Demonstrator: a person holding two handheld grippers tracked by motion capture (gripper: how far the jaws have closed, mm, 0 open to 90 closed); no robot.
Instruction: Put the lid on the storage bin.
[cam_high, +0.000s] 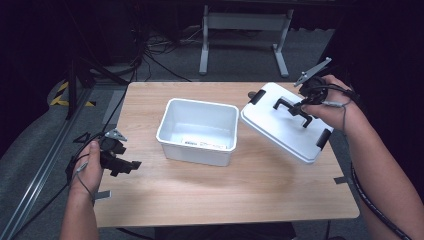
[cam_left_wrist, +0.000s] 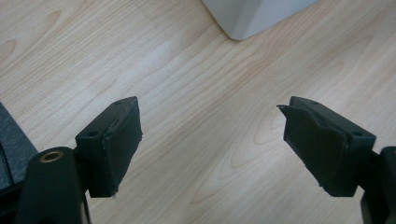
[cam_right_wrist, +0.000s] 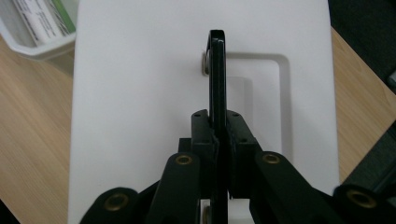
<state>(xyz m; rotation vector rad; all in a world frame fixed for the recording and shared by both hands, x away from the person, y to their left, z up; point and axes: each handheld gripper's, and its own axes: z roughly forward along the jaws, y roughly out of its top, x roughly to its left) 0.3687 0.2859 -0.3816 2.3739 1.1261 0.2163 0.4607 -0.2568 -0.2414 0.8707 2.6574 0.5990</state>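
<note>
Gripping lid (cam_high: 280, 122) handle (cam_right_wrist: 217, 74), R tongs (cam_right_wrist: 219, 135) clamped

Bright tabletop, dark surroundings, soft focus.

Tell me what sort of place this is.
Probably a lab or recording room, not a home: a bare wooden table on grey floor, cables trailing behind it, a metal stand frame, dark surroundings, and hand-held tongs lifting a bin lid.

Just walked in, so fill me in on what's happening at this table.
A person works with tongs in each hand. The right tongs are shut on the black handle of a white lid, held tilted beside the open white bin. The left tongs hang open over the wooden table, holding nothing.
</note>
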